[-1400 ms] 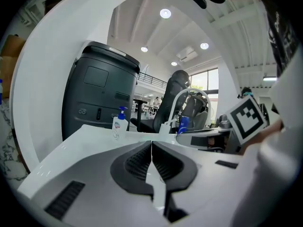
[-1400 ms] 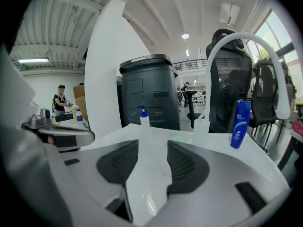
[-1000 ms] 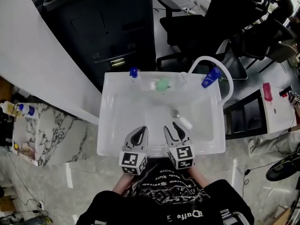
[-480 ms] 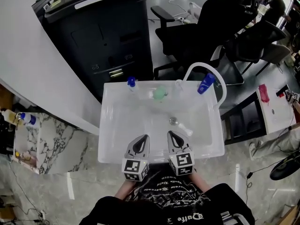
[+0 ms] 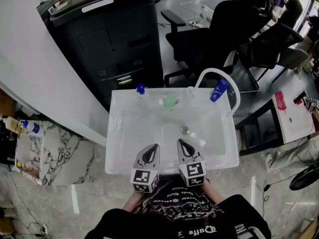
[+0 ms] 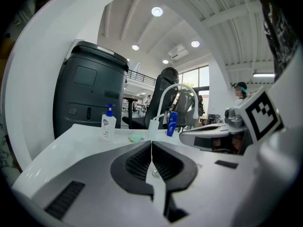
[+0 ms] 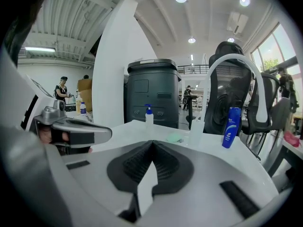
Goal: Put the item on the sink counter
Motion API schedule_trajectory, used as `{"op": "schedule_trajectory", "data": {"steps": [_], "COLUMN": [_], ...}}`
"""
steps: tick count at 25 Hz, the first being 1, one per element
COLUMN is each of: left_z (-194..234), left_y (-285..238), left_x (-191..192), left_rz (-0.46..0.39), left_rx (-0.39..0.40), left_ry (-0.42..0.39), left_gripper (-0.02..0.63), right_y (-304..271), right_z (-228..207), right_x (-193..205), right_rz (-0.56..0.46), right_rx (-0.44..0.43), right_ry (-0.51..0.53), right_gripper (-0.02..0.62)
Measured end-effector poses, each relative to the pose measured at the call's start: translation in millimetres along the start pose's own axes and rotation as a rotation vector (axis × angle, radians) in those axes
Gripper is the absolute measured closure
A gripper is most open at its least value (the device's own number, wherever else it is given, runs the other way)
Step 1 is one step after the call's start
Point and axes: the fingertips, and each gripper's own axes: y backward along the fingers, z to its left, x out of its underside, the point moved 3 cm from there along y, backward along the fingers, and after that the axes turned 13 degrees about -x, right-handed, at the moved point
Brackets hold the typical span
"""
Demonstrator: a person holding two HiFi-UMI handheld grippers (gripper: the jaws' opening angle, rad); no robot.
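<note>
The right claw (image 5: 180, 142) is squeezed fully together with nothing in it. Same goes for the left claw (image 5: 154, 146), and both sit side by side over the near edge of the white sink (image 5: 115, 133). The item (image 5: 197, 141) looks like a small see-through bottle, hard to make out, lying in the basin just right of the drain (image 5: 185, 130), close to the right claw. Along the back rim sit a blue-topped pump bottle (image 5: 140, 90), a green lump (image 5: 171, 101), a clear bottle (image 5: 191, 91) and a blue bottle (image 5: 218, 90).

Pump bottle (image 5: 141, 90) stands back left on the sink (image 5: 115, 133), tall bottle (image 5: 218, 90) back right, an item (image 5: 195, 139) inside.
</note>
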Motion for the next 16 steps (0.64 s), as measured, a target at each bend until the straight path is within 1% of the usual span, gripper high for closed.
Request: {"op": "schedule_trajectory", "data": {"steps": [8, 16], "left_z": [3.0, 6.3], "left_y": [-2.2, -4.1], "left_x": [2.0, -0.2], "left_rz": [0.011, 0.015], "left_rx": [-0.005, -0.006], "left_ry": [-0.008, -0.018], "left_gripper": [0.598, 0.598], "right_y": [-6.0, -11.8], "right_z": [0.5, 3.4], "right_x": [8.2, 5.1], "right_rz": [0.017, 0.024], "right_rx": [-0.014, -0.030], "right_ry": [-0.007, -0.002], "right_gripper": [0.597, 0.597]}}
